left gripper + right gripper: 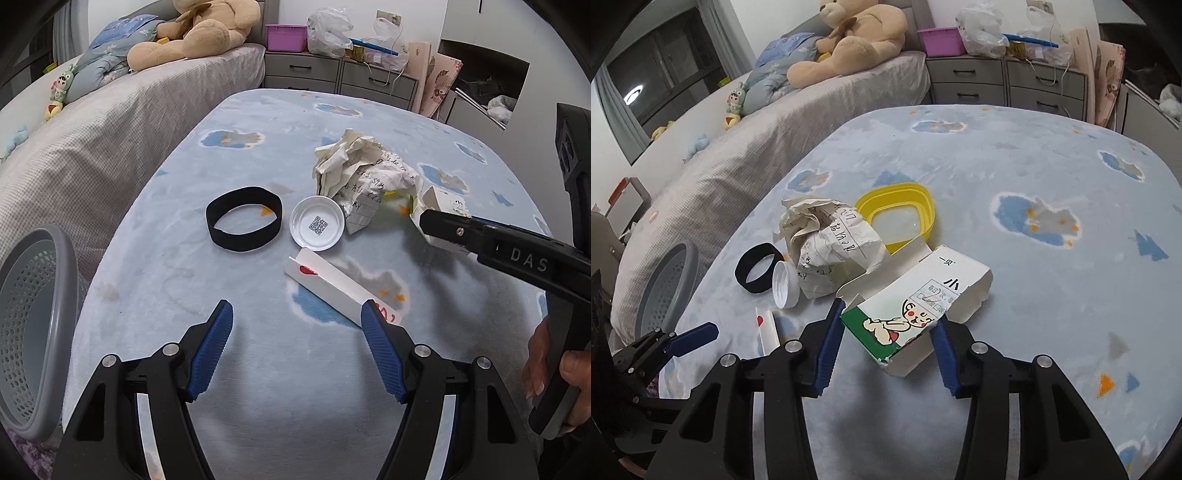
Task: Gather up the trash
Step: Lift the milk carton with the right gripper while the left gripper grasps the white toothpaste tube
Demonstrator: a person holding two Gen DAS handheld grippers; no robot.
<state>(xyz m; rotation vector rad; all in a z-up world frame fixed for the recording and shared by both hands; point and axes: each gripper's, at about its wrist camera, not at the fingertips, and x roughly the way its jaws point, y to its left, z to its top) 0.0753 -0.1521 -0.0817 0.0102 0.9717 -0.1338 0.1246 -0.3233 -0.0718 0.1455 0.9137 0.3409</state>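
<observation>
- Far to the left of my left claw (297, 314), a grey perforated basket (33, 332) stood beside the bed's edge.
- My left claw hung spread over the blue cloud blanket (258, 387) with nothing between its pads.
- Just ahead of it lay a black band (243, 223), then a white cap (317, 223) bearing a QR code, touching the crumpled paper (362, 177) behind.
- A long white box (332, 284) lay slanted, its near end at the left claw's right pad.
- My right claw (888, 325) pinched the open cartoon carton (916, 310) by its near end, both pads pressing its sides.
- Beyond that carton, ahead of the right claw, sat a yellow lid (897, 214), partly behind the paper.
</observation>
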